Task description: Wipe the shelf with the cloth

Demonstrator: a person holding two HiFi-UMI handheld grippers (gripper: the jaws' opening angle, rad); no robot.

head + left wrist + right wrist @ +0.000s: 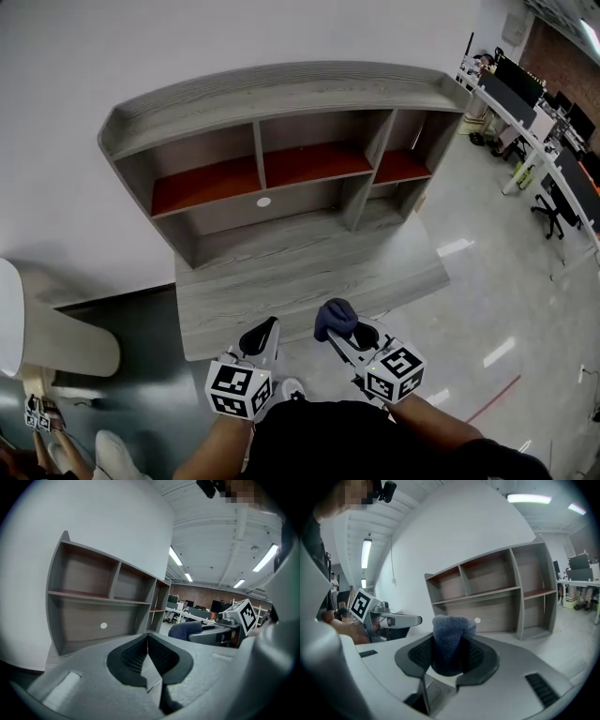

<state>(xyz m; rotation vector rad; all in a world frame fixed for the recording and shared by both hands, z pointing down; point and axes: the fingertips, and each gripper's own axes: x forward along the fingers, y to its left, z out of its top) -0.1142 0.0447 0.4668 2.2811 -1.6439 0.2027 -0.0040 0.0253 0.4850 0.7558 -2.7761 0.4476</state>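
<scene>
A grey wooden shelf unit (281,169) with red-brown inner boards stands against the white wall, its low desk top (309,277) reaching toward me. My right gripper (339,330) is shut on a dark blue cloth (335,317), bunched up between its jaws, just before the desk's front edge. The same cloth (449,639) fills the right gripper view, with the shelf (497,592) behind it. My left gripper (262,336) is beside it, shut with nothing between its jaws. In the left gripper view the shelf (101,606) lies ahead and the cloth (185,630) shows at the right.
A white-topped piece of furniture (37,328) stands at the left on the dark floor. Office desks with monitors and chairs (544,141) fill the far right. Glossy grey floor (506,281) spreads to the shelf's right.
</scene>
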